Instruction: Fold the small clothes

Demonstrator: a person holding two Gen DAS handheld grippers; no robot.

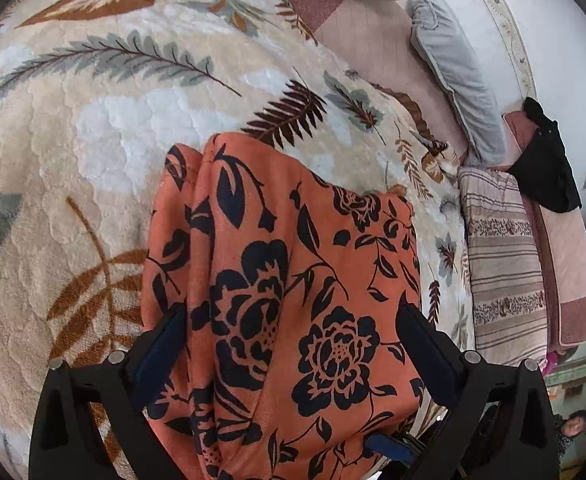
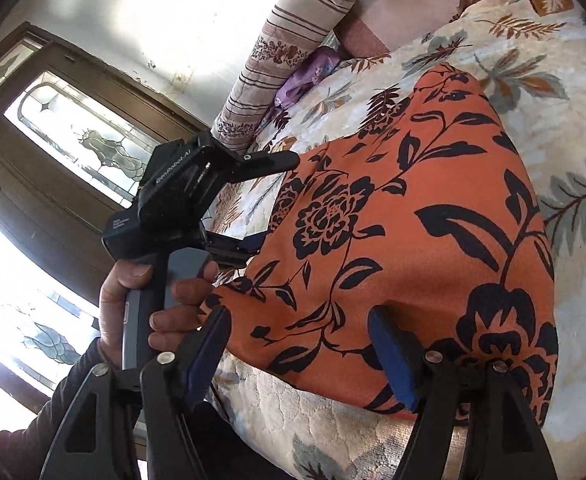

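An orange garment with black flowers (image 1: 293, 288) lies folded over on a cream leaf-patterned blanket (image 1: 93, 128). My left gripper (image 1: 289, 316) is open, its blue-padded fingers spread wide above the near part of the garment, holding nothing. In the right wrist view the same garment (image 2: 413, 232) fills the middle. My right gripper (image 2: 299, 320) is open over the garment's near edge. The left gripper (image 2: 253, 200) shows there too, held in a hand at the garment's left edge with its jaws apart.
Striped rolled bedding (image 1: 501, 264) and a grey pillow (image 1: 453, 68) lie along the bed's right side, with a black cloth (image 1: 545, 164) beyond. A striped bolster (image 2: 285, 52) and purple cloth (image 2: 305, 76) lie at the far end. A glazed wooden door (image 2: 73, 148) stands left.
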